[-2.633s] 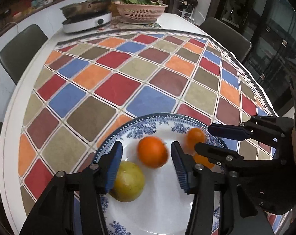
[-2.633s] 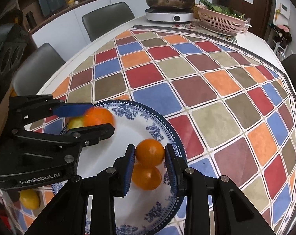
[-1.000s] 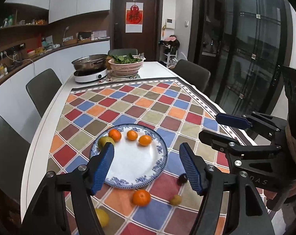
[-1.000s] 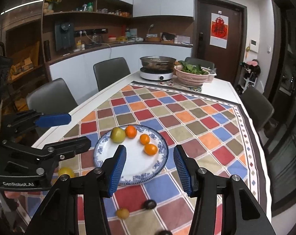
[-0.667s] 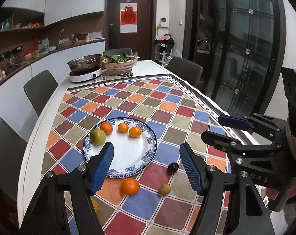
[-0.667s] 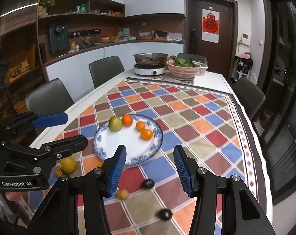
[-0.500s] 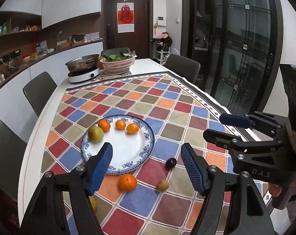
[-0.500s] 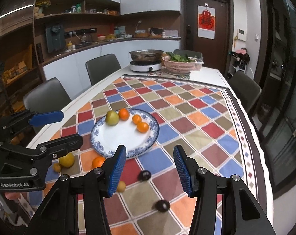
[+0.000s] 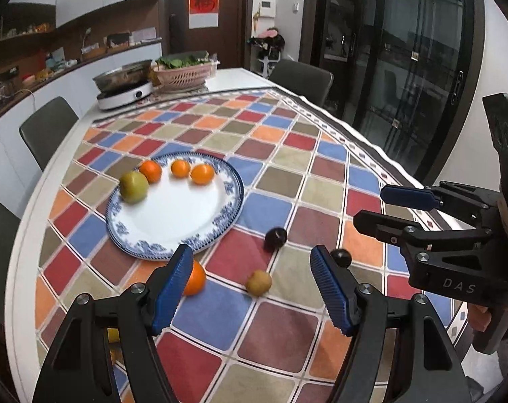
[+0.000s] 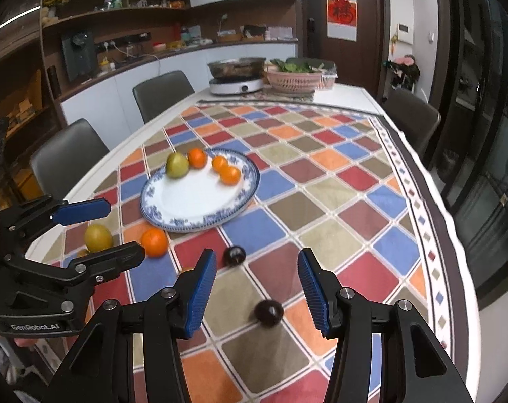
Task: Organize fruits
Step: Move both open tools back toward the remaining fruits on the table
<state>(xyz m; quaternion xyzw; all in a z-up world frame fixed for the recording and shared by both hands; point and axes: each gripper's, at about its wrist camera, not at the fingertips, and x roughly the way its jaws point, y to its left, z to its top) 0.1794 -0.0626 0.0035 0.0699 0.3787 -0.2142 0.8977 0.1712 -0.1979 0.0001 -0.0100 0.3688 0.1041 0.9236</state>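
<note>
A blue-and-white plate [image 9: 173, 215] [image 10: 186, 208] on the chequered cloth holds a green pear [image 9: 133, 186] [image 10: 177, 165] and three oranges [image 9: 202, 173] [image 10: 229, 174]. Loose on the cloth near me lie an orange [image 9: 194, 277] [image 10: 154, 242], a small yellow-brown fruit [image 9: 258, 282], two dark plums [image 9: 275, 237] [image 10: 268, 313] and a yellow fruit [image 10: 98, 237]. My left gripper [image 9: 249, 288] is open and empty above the near fruits. My right gripper [image 10: 255, 288] is open and empty, the nearer plum just below its jaws. Each gripper shows in the other's view [image 9: 388, 206] [image 10: 109, 231].
An induction cooker with a pan [image 9: 124, 85] [image 10: 237, 72] and a pink basket of greens [image 9: 185, 70] [image 10: 294, 77] stand at the table's far end. Grey chairs [image 9: 47, 127] [image 10: 410, 114] line both sides. The table edge runs close on the right.
Both grippers have pulled back and up from the plate, jaws opened wide. The loose fruits on the near cloth have come into view.
</note>
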